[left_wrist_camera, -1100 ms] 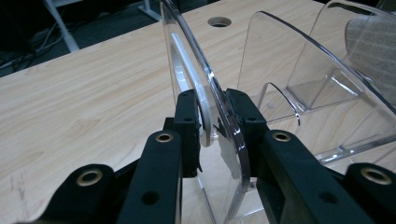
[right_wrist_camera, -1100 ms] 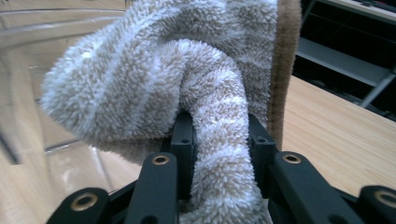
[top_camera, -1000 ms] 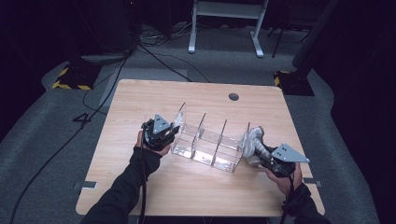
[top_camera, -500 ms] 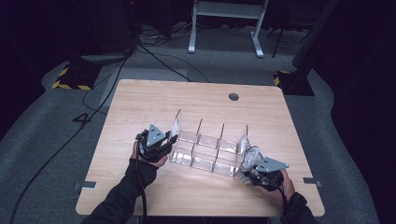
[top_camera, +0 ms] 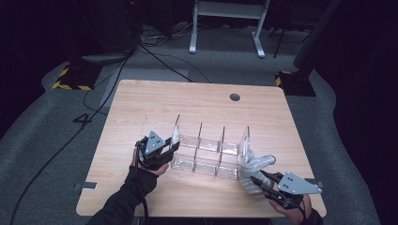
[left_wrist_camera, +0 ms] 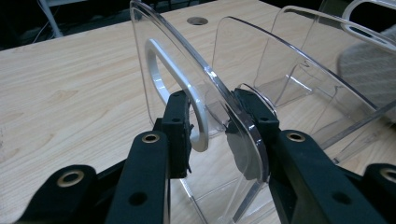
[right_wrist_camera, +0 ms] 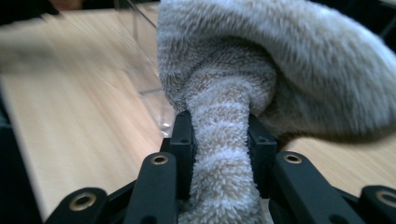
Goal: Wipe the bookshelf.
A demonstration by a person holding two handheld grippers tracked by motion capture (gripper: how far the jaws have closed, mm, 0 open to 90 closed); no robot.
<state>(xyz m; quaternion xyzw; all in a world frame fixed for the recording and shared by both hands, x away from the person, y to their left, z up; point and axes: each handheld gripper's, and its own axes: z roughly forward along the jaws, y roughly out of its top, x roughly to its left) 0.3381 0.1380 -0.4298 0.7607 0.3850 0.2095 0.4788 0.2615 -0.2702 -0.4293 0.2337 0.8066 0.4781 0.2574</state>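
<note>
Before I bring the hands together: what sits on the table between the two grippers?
In the high view, the clear acrylic organizer spans the gap. The left gripper clamps its end panel; the right gripper holds a grey fuzzy sock by its other end.

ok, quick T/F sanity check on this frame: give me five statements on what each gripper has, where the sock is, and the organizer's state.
1. The left gripper is clamped on the end wall of the clear organizer. True.
2. The right gripper holds a grey fuzzy sock. True.
3. The sock already lies inside a compartment of the organizer. False: in the high view it is bunched on the table outside the organizer's right end.
4. The organizer's compartments hold several folded items. False: they look empty.
5. The table has a round hole near its far edge. True.
</note>
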